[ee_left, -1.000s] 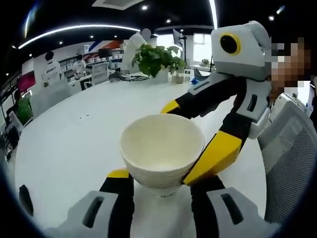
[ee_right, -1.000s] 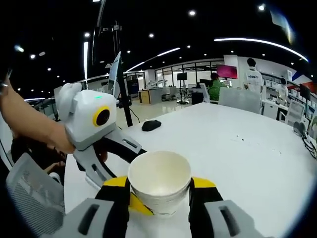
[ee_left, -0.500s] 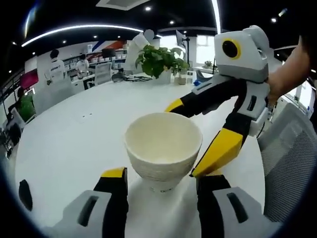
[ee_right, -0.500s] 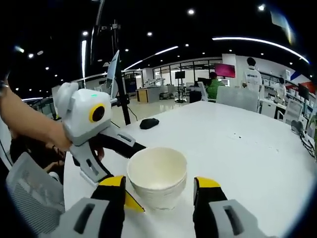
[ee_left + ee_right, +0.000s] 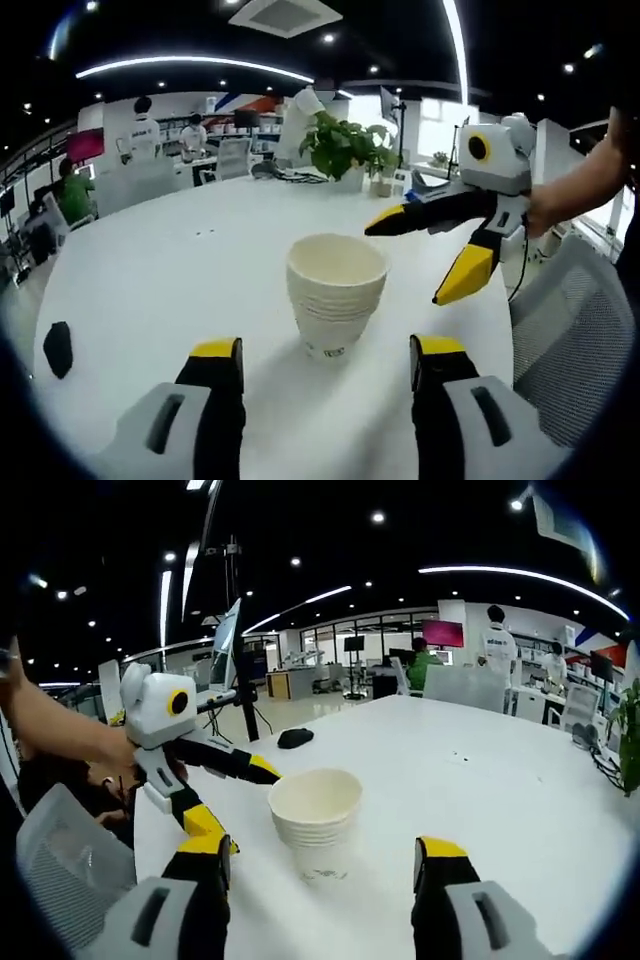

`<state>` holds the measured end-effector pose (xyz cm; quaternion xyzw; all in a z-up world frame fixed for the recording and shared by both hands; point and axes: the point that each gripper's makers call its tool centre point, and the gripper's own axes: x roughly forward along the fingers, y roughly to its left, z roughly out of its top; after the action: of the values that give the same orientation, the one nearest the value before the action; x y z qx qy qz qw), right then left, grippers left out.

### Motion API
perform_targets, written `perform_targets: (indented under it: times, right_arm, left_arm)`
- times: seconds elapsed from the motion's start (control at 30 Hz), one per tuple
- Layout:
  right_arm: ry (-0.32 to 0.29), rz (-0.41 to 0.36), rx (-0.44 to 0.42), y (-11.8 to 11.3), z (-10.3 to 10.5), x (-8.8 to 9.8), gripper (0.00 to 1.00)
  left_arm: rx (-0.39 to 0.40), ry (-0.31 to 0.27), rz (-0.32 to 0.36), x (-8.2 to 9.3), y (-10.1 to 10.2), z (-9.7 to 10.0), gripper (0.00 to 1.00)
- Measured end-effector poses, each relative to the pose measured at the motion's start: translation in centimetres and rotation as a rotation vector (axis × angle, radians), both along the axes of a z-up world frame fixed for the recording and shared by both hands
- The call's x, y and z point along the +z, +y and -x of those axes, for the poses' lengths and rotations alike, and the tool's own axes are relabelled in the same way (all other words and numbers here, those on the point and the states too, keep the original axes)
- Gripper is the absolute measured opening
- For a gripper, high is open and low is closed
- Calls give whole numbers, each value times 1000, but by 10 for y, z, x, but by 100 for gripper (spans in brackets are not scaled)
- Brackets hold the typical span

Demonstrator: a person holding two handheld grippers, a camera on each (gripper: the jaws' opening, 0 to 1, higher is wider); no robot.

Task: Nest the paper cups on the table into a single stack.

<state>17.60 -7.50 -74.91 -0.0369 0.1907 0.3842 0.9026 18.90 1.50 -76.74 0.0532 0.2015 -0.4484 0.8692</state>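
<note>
While both grippers gape, one cup stack (image 5: 335,295) stands alone.

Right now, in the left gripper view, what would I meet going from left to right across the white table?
Small black object → stack of paper cups → the right gripper with its yellow-tipped fingers spread open → mesh chair back.

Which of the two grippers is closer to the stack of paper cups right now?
Hard to call. The left gripper and right gripper both sit open, back from the cup stack on opposite sides.
</note>
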Motion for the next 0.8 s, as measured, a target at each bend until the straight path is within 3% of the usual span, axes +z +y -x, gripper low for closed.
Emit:
perform_targets:
  times: [0.2, 0.43, 0.6, 0.8]
  right_arm:
    - [-7, -45, -54, -22, 15, 5, 84]
    - [-19, -2, -64, -39, 37, 0, 90]
    - [-33, 28, -58, -47, 49, -1, 94]
    - [-24, 35, -57, -48, 64, -6, 100]
  left_arm:
    - [37, -21, 5, 2, 20, 12, 73]
    - [86, -43, 41, 13, 33, 36, 77]
    - [117, -28, 51, 16, 40, 54, 82]
    - [129, -74, 23, 23, 43, 73, 86]
